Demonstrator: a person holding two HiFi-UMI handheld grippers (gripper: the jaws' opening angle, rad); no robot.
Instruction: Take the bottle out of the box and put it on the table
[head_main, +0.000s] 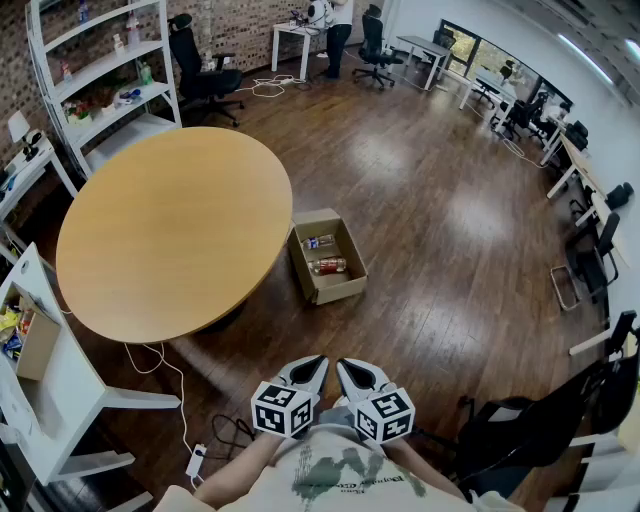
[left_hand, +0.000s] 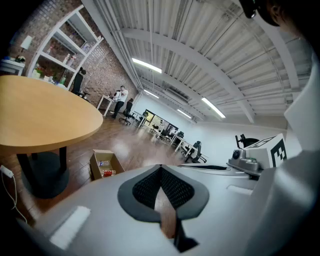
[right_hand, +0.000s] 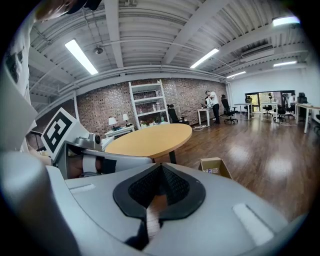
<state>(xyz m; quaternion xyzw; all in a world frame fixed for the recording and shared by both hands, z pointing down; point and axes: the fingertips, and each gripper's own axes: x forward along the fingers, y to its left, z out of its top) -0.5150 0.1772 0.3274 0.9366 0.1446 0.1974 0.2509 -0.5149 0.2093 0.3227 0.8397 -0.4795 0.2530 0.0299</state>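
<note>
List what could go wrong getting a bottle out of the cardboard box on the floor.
A clear plastic bottle and a red-labelled bottle lie side by side in the brown cardboard box; jaws may nudge both. The box sits beside the round wooden table; a lift could strike its edge.

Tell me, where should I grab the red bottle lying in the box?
Probably around the middle of its body, coming straight down through the open top of the cardboard box. The red-labelled bottle lies on its side on the box floor, so jaws set across its round body should fit. The walls block a sideways approach.
</note>
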